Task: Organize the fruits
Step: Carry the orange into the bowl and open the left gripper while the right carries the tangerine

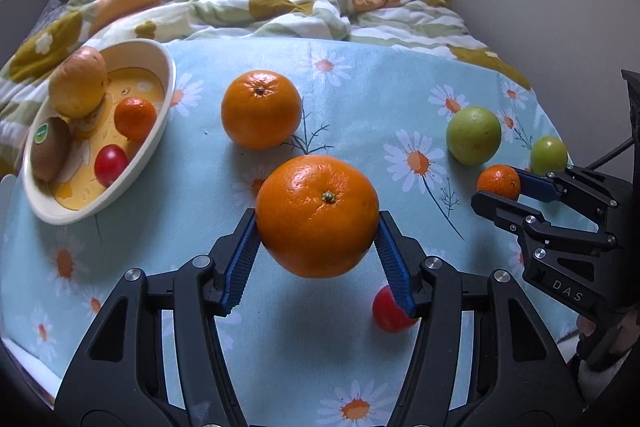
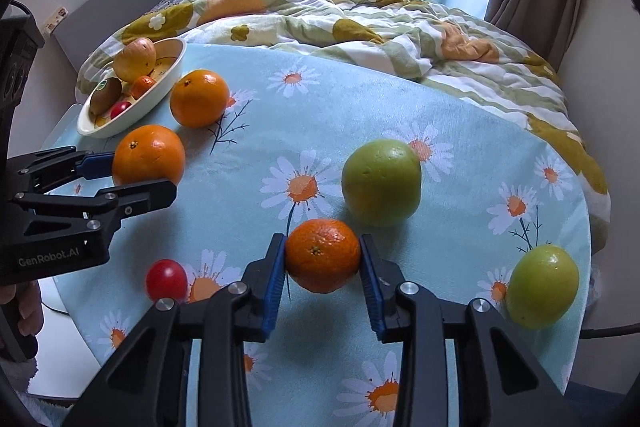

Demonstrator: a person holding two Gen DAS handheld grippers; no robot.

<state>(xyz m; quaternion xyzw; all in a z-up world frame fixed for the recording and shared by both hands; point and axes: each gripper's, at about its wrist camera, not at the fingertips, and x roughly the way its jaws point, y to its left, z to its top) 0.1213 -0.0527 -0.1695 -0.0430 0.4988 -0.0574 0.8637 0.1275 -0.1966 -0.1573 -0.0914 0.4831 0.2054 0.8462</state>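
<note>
My left gripper (image 1: 317,227) is shut on a large orange (image 1: 317,215), held a little above the daisy tablecloth (image 1: 360,87); it also shows in the right wrist view as the large orange (image 2: 149,155). My right gripper (image 2: 322,259) is shut on a small mandarin (image 2: 322,254), its blue pads pressing both sides; the same mandarin (image 1: 498,181) appears at the right of the left wrist view. A second large orange (image 1: 261,109) lies on the cloth. The cream oval bowl (image 1: 160,47) at the left holds an apple, a kiwi, a mandarin and a red tomato.
Two green fruits, a big one (image 2: 382,182) and a smaller one (image 2: 543,293), lie right of the mandarin. A loose red tomato (image 2: 166,279) sits near the front. A rumpled quilt (image 2: 360,19) lies behind the table, with curtains and a window beyond.
</note>
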